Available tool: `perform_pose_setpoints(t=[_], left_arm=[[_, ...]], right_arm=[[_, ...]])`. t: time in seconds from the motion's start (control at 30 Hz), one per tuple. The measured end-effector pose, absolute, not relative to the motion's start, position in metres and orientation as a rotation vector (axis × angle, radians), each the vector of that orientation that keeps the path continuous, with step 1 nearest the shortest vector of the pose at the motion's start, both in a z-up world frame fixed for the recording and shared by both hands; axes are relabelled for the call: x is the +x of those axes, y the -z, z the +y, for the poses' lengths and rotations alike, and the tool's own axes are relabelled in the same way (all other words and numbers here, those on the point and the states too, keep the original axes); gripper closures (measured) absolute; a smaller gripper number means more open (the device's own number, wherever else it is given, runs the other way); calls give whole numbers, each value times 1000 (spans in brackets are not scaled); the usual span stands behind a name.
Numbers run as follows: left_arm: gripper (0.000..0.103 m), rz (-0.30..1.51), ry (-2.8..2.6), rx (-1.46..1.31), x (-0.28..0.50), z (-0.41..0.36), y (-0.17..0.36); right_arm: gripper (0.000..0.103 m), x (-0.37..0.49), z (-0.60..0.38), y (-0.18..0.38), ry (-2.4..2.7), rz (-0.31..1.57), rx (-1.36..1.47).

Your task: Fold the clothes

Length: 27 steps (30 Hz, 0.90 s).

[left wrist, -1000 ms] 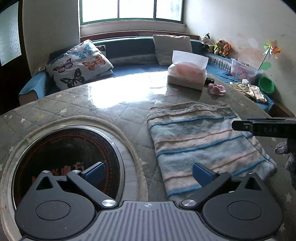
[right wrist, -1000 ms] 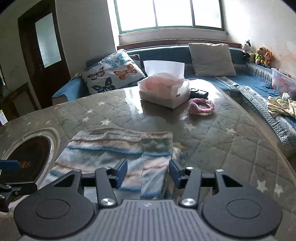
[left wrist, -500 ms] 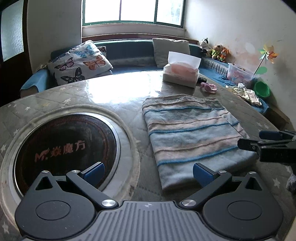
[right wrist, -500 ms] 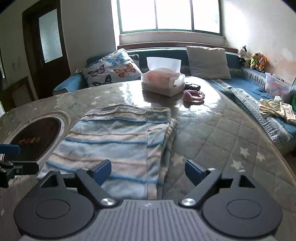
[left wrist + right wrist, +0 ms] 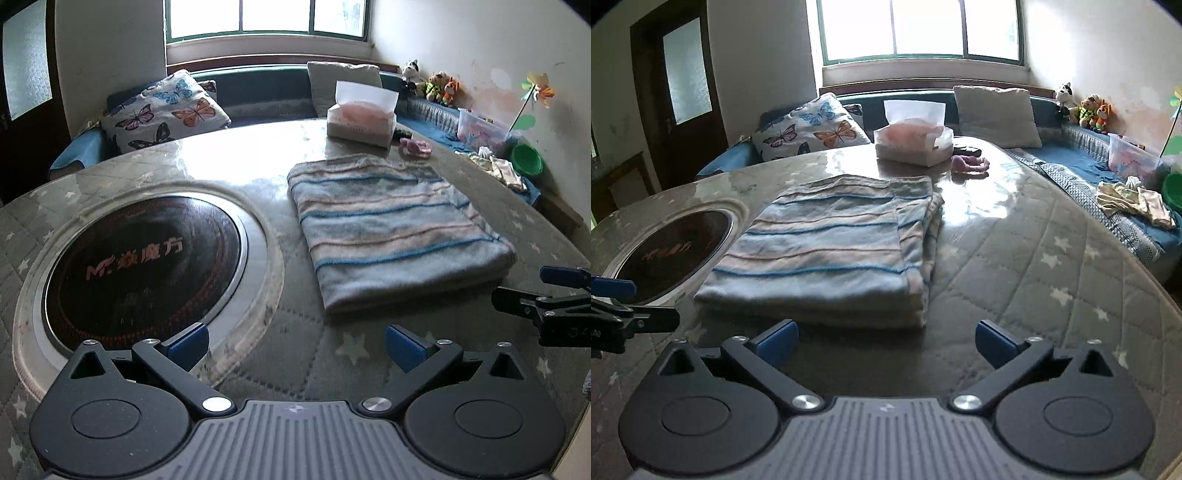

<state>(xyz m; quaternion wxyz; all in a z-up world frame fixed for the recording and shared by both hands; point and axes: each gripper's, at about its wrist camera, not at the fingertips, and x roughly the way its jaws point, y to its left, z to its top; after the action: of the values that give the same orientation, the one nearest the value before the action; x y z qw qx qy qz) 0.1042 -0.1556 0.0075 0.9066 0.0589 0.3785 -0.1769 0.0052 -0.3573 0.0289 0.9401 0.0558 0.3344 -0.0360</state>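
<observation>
Folded striped cloth (image 5: pixel 395 229) (image 5: pixel 827 251), blue and pinkish bands, lying flat in a neat rectangle on the quilted, star-patterned tabletop (image 5: pixel 332 354) (image 5: pixel 1034 266), layered edges stacked along its right side in the right wrist view. Touched by neither tool. Just left of it, a round dark inset plate (image 5: pixel 140 266) (image 5: pixel 676 240) with a pale ring, set into the tabletop. Behind it, a tissue box (image 5: pixel 362 118) (image 5: pixel 914 142) and a small pink item (image 5: pixel 415 147) (image 5: pixel 969 164) beside that. Near edge: left gripper (image 5: pixel 295 341) (image 5: pixel 613 314) with jaws spread wide, holding nothing, short of the cloth. Right gripper (image 5: pixel 886 341) (image 5: pixel 546 302) likewise, jaws wide apart and empty, just before the cloth's front fold. Farther back, a blue bench (image 5: pixel 1082 162) with a butterfly cushion (image 5: pixel 166 110) (image 5: pixel 812 129) under the window.
</observation>
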Motion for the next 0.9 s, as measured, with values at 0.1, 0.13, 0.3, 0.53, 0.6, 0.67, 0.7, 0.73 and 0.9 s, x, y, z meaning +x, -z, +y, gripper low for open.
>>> perform_pose_setpoints(t=[0.1,0.13,0.3,0.53,0.6,0.67,0.7,0.73,0.9], left_arm=[[0,788,361,125,100,-154,-5],[0,790,360,125,99,-154,-5],[0,799,356,132,92,-151,-4],[0,802,353,137,81,-146,-4],[0,804,353,141,78,-145,-3],[0,804,352,145,75,-145,-3],[0,804,351,147,74,-144,-2],[0,804,350,149,73,-144,-2],[0,802,346,149,67,-140,-2]], right_arm=[[0,0,-353,-29,78,681,116],[0,-1,-351,-28,78,681,117],[0,-7,-342,-28,95,680,93],[0,-15,-333,-28,109,673,87],[0,-18,-332,-28,113,669,92],[0,-21,-329,-27,116,668,93],[0,-23,-328,-27,118,667,93],[0,-24,-327,-27,120,667,93],[0,-31,-322,-26,125,665,94]])
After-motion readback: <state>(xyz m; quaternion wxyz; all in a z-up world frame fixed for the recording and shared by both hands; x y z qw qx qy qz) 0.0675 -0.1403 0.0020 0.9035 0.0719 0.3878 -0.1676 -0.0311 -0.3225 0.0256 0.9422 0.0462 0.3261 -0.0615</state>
